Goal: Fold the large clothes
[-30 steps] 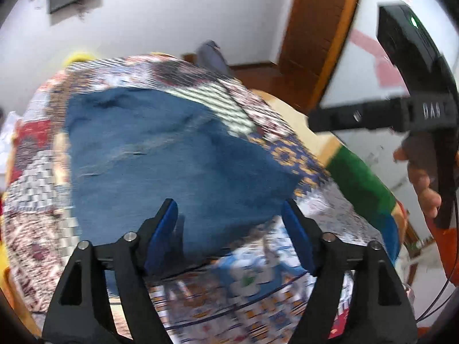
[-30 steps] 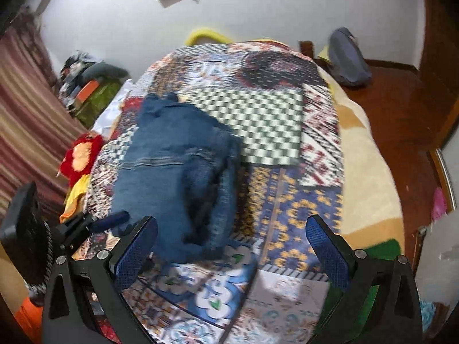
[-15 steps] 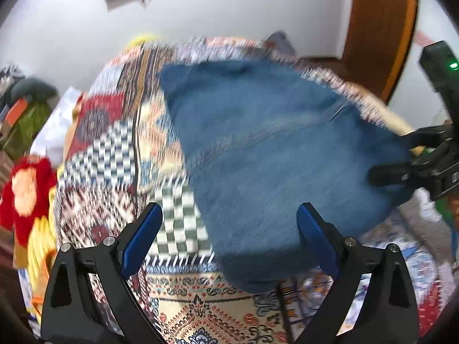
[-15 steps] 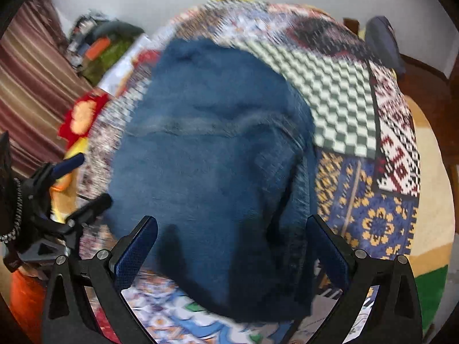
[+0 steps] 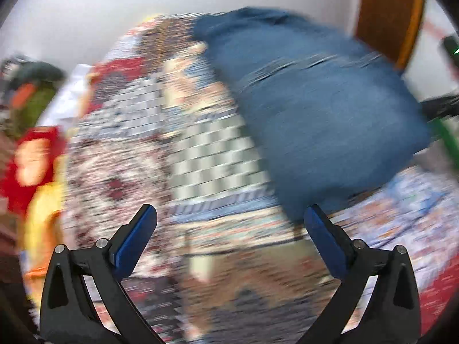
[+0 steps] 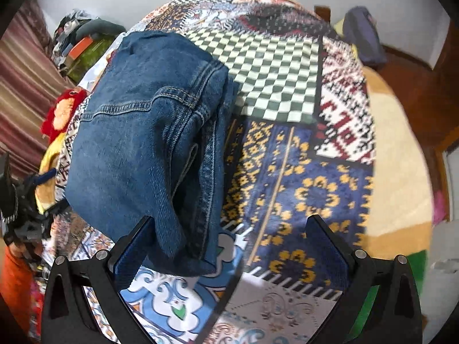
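Note:
Folded blue jeans (image 6: 149, 143) lie on the patchwork bedspread (image 6: 301, 183). In the right wrist view my right gripper (image 6: 229, 240) is open, its left finger at the near edge of the jeans, its jaws spanning the near right corner of the pile. In the blurred left wrist view the jeans (image 5: 321, 106) sit to the upper right. My left gripper (image 5: 229, 229) is open and empty over the bedspread (image 5: 160, 172), with only its right finger close to the jeans' near edge. The left gripper also shows at the far left of the right wrist view (image 6: 25, 200).
A red and yellow soft toy (image 6: 61, 111) and a heap of bags and clothes (image 6: 83, 46) lie left of the bed. A dark bundle (image 6: 361, 37) sits at the far right corner. A wooden door (image 5: 387, 14) and wood floor are to the right.
The left gripper opened wider and swung left, off the jeans. The right gripper moved in close to the jeans' near right corner. Both stayed open.

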The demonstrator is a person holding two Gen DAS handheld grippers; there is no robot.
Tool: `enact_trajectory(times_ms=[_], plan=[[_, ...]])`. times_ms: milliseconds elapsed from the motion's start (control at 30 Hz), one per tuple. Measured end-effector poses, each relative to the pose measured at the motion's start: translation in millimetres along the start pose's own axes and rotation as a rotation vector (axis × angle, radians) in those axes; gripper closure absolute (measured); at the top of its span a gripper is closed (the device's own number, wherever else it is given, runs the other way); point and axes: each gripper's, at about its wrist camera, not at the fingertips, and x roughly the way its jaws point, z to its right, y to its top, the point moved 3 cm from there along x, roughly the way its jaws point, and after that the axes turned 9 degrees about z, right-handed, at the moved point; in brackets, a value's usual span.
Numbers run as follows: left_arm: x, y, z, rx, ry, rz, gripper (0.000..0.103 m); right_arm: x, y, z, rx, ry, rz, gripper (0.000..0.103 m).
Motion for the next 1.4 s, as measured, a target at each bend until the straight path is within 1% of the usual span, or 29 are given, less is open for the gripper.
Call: enact_trajectory(times_ms=[33, 67, 133, 200, 300, 467, 533, 667, 733, 900, 967, 1067, 1100, 1167, 1233, 1267, 1333, 1400], plan=[[2, -5, -8, 0.000, 0.037, -0.018, 0.000, -4, -1, 1, -0.010, -0.012, 0.004, 0.000], [4, -9, -16, -0.013, 0.049, -0.034, 0.000, -7, 1, 3, -0.014, -0.032, 0.007, 0.000], [4, -11, -32, -0.056, 0.050, -0.049, 0.000, -15, 6, 8, -0.022, -0.096, 0.020, 0.000], [-1, -5, -44, -0.097, 0.051, -0.031, 0.000, -26, 11, 13, -0.021, -0.111, 0.038, 0.000], [-11, 18, -52, -0.125, 0.055, 0.027, 0.000, -36, 24, 17, 0.007, -0.110, 0.069, 0.000], [-17, 70, -44, -0.112, 0.016, 0.106, 0.000, -46, 62, 8, 0.041, -0.045, 0.118, 0.000], [-14, 92, -38, -0.098, -0.011, 0.131, 0.000, -43, 77, -1, 0.020, -0.021, 0.122, 0.000], [-7, 129, -21, -0.080, -0.074, 0.188, 0.000, -25, 106, -25, -0.059, -0.029, 0.129, 0.000], [6, 148, -14, -0.083, -0.104, 0.203, 0.000, -13, 118, -37, -0.091, -0.020, 0.131, 0.000], [50, 180, 5, -0.033, -0.102, 0.197, 0.000, 27, 146, -59, -0.142, -0.027, 0.154, 0.000], [70, 191, 10, -0.023, -0.093, 0.194, 0.000, 45, 153, -63, -0.134, -0.015, 0.140, 0.000], [96, 202, 9, -0.037, -0.073, 0.184, 0.000, 76, 161, -64, -0.130, -0.007, 0.100, 0.000], [103, 205, 6, -0.043, -0.055, 0.182, 0.000, 85, 163, -62, -0.133, -0.022, 0.093, 0.000], [117, 208, 0, -0.039, 0.018, 0.184, 0.000, 98, 167, -55, -0.132, -0.070, 0.110, 0.000], [127, 208, -8, -0.037, 0.080, 0.182, 0.000, 103, 168, -46, -0.120, -0.081, 0.121, 0.000], [130, 207, -13, -0.043, 0.088, 0.179, 0.000, 103, 168, -43, -0.115, -0.093, 0.131, 0.001], [131, 205, -23, -0.074, 0.082, 0.171, 0.000, 96, 169, -35, -0.124, -0.153, 0.177, 0.001], [129, 204, -31, -0.098, 0.088, 0.169, 0.000, 88, 171, -28, -0.138, -0.186, 0.203, 0.001]])
